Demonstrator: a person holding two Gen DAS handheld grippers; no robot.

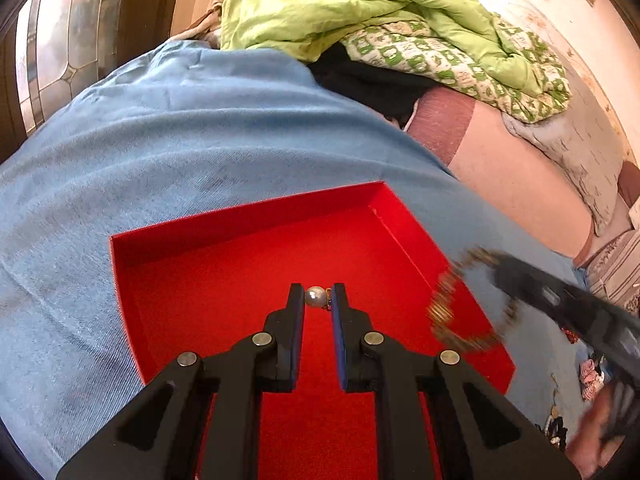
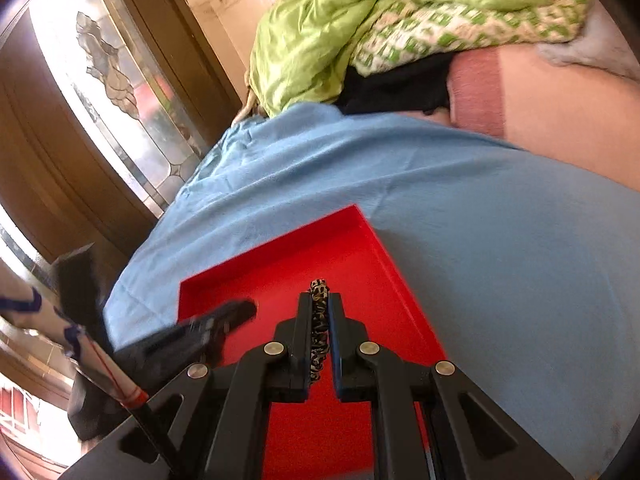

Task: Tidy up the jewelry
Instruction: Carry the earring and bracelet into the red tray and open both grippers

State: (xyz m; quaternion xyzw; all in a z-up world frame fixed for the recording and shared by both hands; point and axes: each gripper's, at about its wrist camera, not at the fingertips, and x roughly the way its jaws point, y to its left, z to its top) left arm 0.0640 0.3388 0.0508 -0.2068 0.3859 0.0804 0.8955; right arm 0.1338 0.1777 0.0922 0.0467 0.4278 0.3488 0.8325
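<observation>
Pearl earring (image 1: 314, 297) between left tongs (image 1: 317, 294)

L tool (image 1: 317, 300) nearly closed, R tool (image 2: 320, 300) clamped, prob. both gripping.

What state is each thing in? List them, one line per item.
left gripper: shut on the pearl earring, over the red tray.
pearl earring: pinched between the fingertips, off the tray floor.
right gripper: shut on the leopard-print band.
leopard-print band: clamped edge-on, held above the tray.
red tray: open, on the blue cloth, nothing seen lying in it.
blue cloth: spread flat.
green quilt: crumpled in a heap.
</observation>
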